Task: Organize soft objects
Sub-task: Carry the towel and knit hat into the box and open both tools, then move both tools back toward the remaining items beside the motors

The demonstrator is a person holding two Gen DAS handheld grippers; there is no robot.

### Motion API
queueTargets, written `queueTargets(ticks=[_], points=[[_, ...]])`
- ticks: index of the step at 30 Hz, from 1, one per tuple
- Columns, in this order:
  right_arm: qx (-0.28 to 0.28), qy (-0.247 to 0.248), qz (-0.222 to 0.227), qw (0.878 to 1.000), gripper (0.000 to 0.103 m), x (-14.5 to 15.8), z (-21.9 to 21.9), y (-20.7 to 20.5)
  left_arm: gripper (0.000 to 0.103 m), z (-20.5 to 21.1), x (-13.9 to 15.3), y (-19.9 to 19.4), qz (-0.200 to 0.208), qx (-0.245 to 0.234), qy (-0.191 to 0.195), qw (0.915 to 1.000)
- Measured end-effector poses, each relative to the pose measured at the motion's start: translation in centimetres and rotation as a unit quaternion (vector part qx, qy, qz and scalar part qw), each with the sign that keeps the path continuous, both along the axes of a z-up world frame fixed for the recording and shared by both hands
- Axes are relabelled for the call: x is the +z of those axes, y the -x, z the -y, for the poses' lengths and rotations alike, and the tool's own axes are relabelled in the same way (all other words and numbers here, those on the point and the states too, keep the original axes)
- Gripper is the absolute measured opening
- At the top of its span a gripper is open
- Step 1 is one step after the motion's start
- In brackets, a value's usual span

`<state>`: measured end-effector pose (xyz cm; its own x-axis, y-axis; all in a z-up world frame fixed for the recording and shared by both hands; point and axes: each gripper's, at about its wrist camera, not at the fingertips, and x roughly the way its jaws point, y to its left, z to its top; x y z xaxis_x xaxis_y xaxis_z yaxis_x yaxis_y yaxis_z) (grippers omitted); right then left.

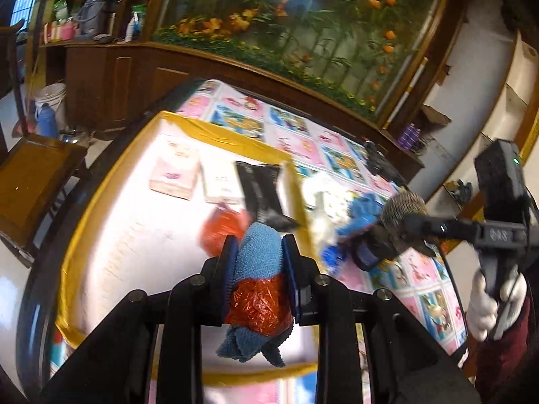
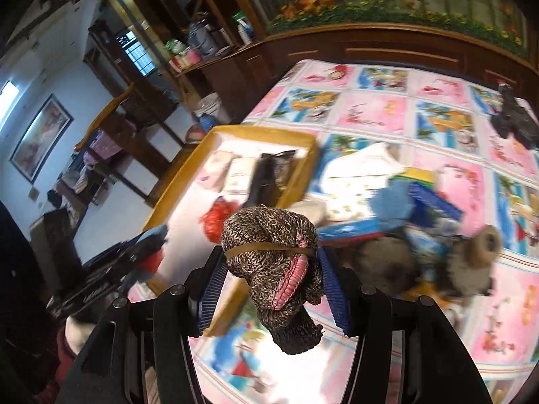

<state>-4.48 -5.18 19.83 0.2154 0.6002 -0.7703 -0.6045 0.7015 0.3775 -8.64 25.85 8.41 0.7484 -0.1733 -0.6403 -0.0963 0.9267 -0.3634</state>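
Left gripper (image 1: 259,266) holds a blue cloth (image 1: 257,252) with a red crinkly bundle (image 1: 259,303), jaws narrow, directly above the yellow-rimmed tray (image 1: 215,131). Right gripper (image 2: 269,269) clamps the knitted roll (image 2: 269,239) over the bed (image 2: 370,107); the tray lies far-left of it.

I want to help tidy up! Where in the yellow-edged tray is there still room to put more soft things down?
The yellow-rimmed white tray has a wide bare patch on its near side, between the rim and the red crinkly bundle. Its far end is crowded: a pink packet, a pale packet and a black pouch lie side by side. Beyond the rim, the mixed pile on the cartoon quilt is packed.
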Motion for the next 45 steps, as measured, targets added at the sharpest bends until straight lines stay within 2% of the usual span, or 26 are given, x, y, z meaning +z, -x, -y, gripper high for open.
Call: queueTargets(ticks=[6, 12, 16, 19, 23, 26, 27, 28, 30, 34, 36, 38, 41, 42, 44, 45], points=[[0.044, -0.006, -0.043, 0.998, 0.054, -3.2, -7.0, -0.4, 0.024, -4.1, -2.4, -3.7, -0.039, 0.029, 0.017, 0.9987], [0.078, 0.005, -0.077, 0.994, 0.054, -6.9, -12.9, -0.8, 0.024, -6.6, -5.0, -6.7, -0.075, 0.047, 0.028, 0.9957], [0.094, -0.003, -0.106, 0.990, 0.055, -8.9, -15.7, -1.3, 0.024, -7.5, -5.3, -7.6, -0.077, 0.060, 0.031, 0.9948], [0.095, 0.003, -0.111, 0.989, 0.055, -10.1, -17.4, -1.9, 0.024, -8.2, -5.5, -8.1, -0.082, 0.074, 0.036, 0.9932], [0.086, 0.015, -0.102, 0.991, 0.055, -11.0, -18.7, -2.9, 0.028, -8.9, -5.6, -7.7, -0.074, 0.068, 0.067, 0.9926], [0.075, 0.024, -0.093, 0.993, 0.059, -11.6, -19.6, -3.5, 0.038, -9.6, -5.1, -7.1, -0.057, 0.058, 0.109, 0.9908], [0.065, 0.022, -0.090, 0.994, 0.060, -11.7, -19.6, -3.7, 0.045, -9.7, -4.8, -7.0, -0.049, 0.057, 0.120, 0.9899], [0.061, 0.018, -0.091, 0.994, 0.068, -12.0, -19.9, -3.6, 0.050, -9.7, -4.4, -6.8, -0.042, 0.056, 0.129, 0.9891], [0.053, 0.006, -0.099, 0.994, 0.081, -12.1, -19.7, -3.7, 0.057, -9.9, -3.4, -6.1, -0.028, 0.062, 0.135, 0.9885], [0.051, -0.011, -0.084, 0.995, 0.081, -11.2, -18.7, -3.0, 0.057, -9.7, -1.4, -4.6, -0.011, 0.064, 0.133, 0.9889], [0.054, -0.012, -0.061, 0.997, 0.081, -10.0, -17.6, -2.0, 0.057, -9.1, -0.3, -3.6, -0.006, 0.070, 0.117, 0.9907], [0.057, -0.011, -0.028, 0.998, 0.081, -8.6, -16.4, -0.7, 0.057, -7.7, 0.7, -2.5, -0.001, 0.073, 0.084, 0.9938], [0.051, -0.016, 0.011, 0.999, 0.081, -6.7, -13.3, 1.4, 0.057, -4.5, 2.0, -0.6, 0.004, 0.085, -0.001, 0.9963], [0.046, -0.018, 0.023, 0.999, 0.081, -6.1, -11.8, 2.1, 0.057, -2.8, 2.5, 0.2, 0.005, 0.095, -0.044, 0.9945], [0.023, -0.019, 0.051, 0.998, 0.081, -5.3, -9.1, 3.6, 0.057, 0.1, 3.1, 1.8, 0.014, 0.104, -0.107, 0.9887], [0.013, -0.018, 0.063, 0.998, 0.081, -4.9, -7.4, 4.6, 0.059, 1.3, 3.2, 2.4, 0.019, 0.107, -0.126, 0.9861]])
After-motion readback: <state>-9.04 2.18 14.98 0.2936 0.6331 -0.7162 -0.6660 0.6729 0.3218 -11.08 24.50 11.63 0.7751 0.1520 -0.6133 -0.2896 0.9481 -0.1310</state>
